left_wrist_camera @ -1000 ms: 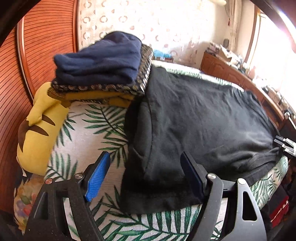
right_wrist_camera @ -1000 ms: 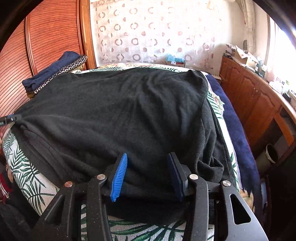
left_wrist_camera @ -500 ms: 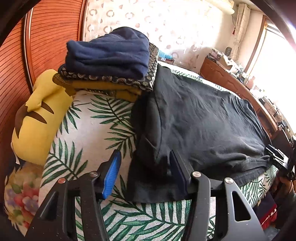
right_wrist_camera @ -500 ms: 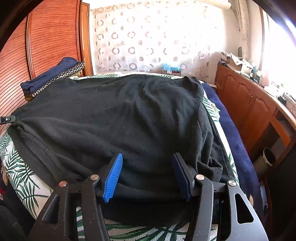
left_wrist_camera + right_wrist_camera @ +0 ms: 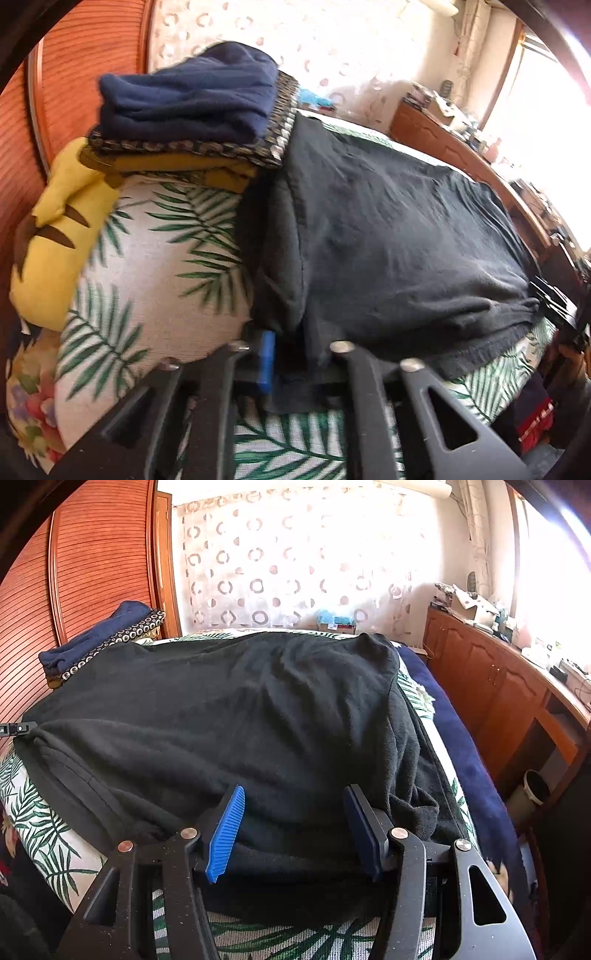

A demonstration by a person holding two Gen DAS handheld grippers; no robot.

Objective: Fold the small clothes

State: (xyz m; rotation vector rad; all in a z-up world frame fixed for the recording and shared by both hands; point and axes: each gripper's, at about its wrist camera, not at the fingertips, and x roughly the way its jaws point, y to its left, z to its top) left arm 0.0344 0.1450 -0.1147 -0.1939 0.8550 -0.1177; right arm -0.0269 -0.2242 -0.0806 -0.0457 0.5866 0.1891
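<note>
A black fleece garment [image 5: 388,236] lies spread over the palm-print bed; it also fills the right wrist view [image 5: 240,716]. My left gripper [image 5: 291,358] is shut on the garment's near left corner, with black cloth pinched between the blue pads. My right gripper [image 5: 295,823] is open, its jaws wide apart and straddling the garment's near hem, with cloth between the fingers but not pinched. The left gripper's tip [image 5: 14,728] shows at the garment's far left edge in the right wrist view.
A stack of folded clothes [image 5: 192,110], navy on top, sits at the bed's far left by the wooden wardrobe [image 5: 92,561]. A yellow plush pillow [image 5: 55,236] lies beside it. A navy blanket [image 5: 454,731] hangs on the bed's right side next to wooden cabinets [image 5: 491,686].
My left gripper has moved forward onto the garment's corner and closed from wide open to shut on the cloth. My right gripper has opened a little wider at the hem.
</note>
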